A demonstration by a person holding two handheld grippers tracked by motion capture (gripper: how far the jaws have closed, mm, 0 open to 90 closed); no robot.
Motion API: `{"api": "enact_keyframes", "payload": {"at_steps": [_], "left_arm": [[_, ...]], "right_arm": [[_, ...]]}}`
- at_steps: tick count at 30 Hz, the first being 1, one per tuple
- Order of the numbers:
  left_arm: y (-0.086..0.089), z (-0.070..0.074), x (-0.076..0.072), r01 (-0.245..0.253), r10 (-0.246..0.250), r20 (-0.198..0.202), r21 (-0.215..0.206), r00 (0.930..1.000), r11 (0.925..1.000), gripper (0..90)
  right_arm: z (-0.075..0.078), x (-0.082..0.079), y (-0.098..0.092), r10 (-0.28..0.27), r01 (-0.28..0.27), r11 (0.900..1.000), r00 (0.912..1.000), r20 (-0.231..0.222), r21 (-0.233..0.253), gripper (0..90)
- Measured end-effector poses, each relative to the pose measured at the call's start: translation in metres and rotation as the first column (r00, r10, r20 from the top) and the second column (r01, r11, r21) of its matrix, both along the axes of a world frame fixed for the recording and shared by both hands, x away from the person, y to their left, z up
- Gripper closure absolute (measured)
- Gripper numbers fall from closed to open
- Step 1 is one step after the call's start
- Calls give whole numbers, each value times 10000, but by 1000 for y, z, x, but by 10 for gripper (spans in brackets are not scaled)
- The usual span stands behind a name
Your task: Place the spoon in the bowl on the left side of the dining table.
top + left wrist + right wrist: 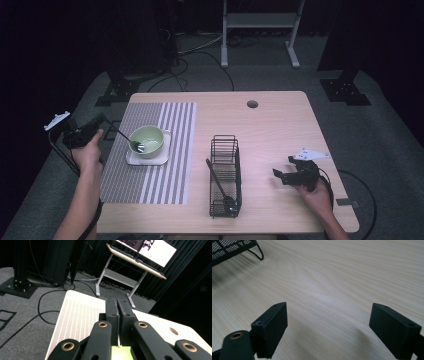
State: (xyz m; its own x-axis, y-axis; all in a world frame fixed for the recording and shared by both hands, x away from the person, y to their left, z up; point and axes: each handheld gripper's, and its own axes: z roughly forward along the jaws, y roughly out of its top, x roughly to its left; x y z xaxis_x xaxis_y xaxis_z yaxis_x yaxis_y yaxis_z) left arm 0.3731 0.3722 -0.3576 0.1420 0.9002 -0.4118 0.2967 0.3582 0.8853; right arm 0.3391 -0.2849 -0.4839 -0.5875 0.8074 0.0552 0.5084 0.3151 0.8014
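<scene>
From the high view, the left gripper (102, 121) hangs at the table's left edge, pinching the handle end of a fork (129, 140) whose tines rest inside the green bowl (147, 140); the bowl sits on a white square plate (131, 159) on the striped placemat (170, 150). The black wire caddy (224, 175), with a dark ladle (220, 184) already lying in it, stands between the two hands, and the right gripper (280, 173) waits near it over bare wood. To my eye the fork should be lifted straight up clear of the bowl rim before swinging over, so the bowl does not tip off its plate. In the left gripper view the jaws are pressed nearly together, a thin sliver between them, green showing below. In the right gripper view the jaws stand wide apart, holding nothing, a corner of the caddy (234, 250) beyond. I can read no brand or lettering anywhere; the far monitor (152, 248) is too blurred.
</scene>
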Motion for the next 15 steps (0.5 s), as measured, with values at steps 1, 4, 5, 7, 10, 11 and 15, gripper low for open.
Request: {"api": "enact_keyframes", "payload": {"at_steps": [1,4,5,7,10,11,15], "left_arm": [[0,0,0,0,0,0,0,10000,10000,885],[0,-2,0,-8,8,-15,-53,10000,10000,885],[0,-3,0,-15,15,-17,-66,10000,10000,885],[0,-4,0,-10,10,-40,-119,10000,9999,885],[1,-5,0,-29,28,-59,-114,10000,9999,885],[1,-6,0,-33,32,-59,-121,10000,9999,885],[1,-7,0,-53,51,-98,-154,9999,9999,885]], "right_arm": [[0,0,0,0,0,10000,10000,0,0,140],[0,0,0,-3,3,10000,10000,-3,-8,140],[0,0,0,-3,3,10000,10000,-3,-8,140],[0,0,0,-1,1,10000,10000,2,-6,140],[0,0,0,-4,4,10000,10000,0,-7,140],[0,0,0,-4,4,10000,10000,1,-5,140],[0,0,0,-5,5,10000,10000,2,-2,140]]}}
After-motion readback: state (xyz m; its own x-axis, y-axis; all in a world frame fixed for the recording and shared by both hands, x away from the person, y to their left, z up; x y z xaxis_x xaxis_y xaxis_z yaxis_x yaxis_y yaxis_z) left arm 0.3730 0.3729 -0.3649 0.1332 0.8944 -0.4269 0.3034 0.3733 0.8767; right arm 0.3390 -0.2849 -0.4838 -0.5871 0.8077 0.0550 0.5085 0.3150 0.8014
